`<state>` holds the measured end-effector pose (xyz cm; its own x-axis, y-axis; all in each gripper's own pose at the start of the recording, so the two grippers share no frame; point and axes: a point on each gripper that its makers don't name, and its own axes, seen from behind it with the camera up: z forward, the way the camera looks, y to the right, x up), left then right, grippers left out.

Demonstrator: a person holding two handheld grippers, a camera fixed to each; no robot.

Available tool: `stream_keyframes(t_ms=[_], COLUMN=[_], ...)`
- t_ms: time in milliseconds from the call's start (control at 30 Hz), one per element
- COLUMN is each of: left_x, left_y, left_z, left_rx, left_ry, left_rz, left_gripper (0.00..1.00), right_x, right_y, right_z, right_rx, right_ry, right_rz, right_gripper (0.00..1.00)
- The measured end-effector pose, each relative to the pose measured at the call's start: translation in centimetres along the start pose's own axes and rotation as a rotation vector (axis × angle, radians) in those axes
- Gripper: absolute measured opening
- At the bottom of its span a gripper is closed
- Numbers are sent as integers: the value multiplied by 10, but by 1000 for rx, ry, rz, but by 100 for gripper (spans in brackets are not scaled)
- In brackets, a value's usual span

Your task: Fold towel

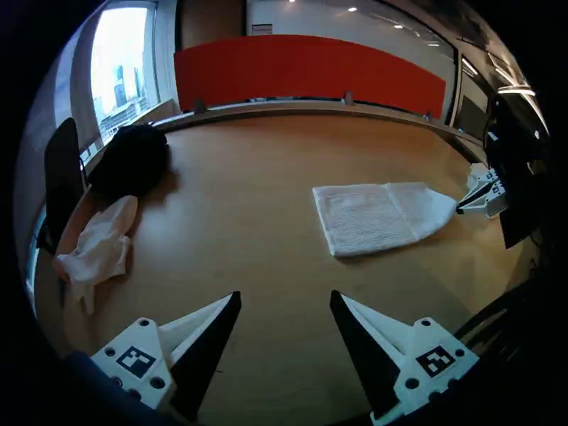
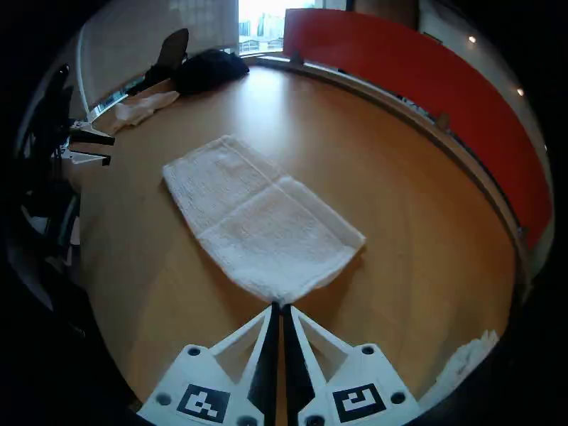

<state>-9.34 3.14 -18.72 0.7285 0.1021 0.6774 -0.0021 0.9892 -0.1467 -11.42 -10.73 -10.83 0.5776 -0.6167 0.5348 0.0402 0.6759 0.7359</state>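
A white towel (image 1: 376,216) lies flat on the wooden table (image 1: 255,177), to the right of centre in the left gripper view. My right gripper (image 2: 279,307) is shut on the towel's (image 2: 255,220) near corner, which is drawn into a point between the fingers. In the left gripper view the same gripper (image 1: 470,204) pinches the towel's right end. My left gripper (image 1: 284,297) stands open low over the bare table, well short of the towel, with nothing between its fingers. It also appears far off at the left, as the left gripper (image 2: 91,145), in the right gripper view.
A black bag (image 1: 131,160) and a crumpled white cloth (image 1: 99,248) sit at the table's left side beside a dark chair (image 1: 60,177). A red divider (image 1: 305,67) runs along the far edge. Another white cloth (image 2: 465,362) lies close to my right gripper.
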Motion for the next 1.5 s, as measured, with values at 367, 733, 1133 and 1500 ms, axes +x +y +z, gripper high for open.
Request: stream_keyframes(t_ms=[367,733,1133,1500], left_x=[9,11,13,7], left_y=[-2,-3,-3,-3], left_z=[-9,-16,-22,-26], left_rx=[7,9,16,29], left_ry=[54,71,99,102], left_rz=[3,-5,-1,-31], left_gripper=[93,93,93,93], right_x=[23,47,77,114], right_y=[11,19,13,-3], right_z=[-14,-26,-26,-17], right_rx=[-32,-51,-28,18], right_ry=[42,77,101,120], right_rz=[-17,-54,-117,-207], right_gripper=[4,4,4,4])
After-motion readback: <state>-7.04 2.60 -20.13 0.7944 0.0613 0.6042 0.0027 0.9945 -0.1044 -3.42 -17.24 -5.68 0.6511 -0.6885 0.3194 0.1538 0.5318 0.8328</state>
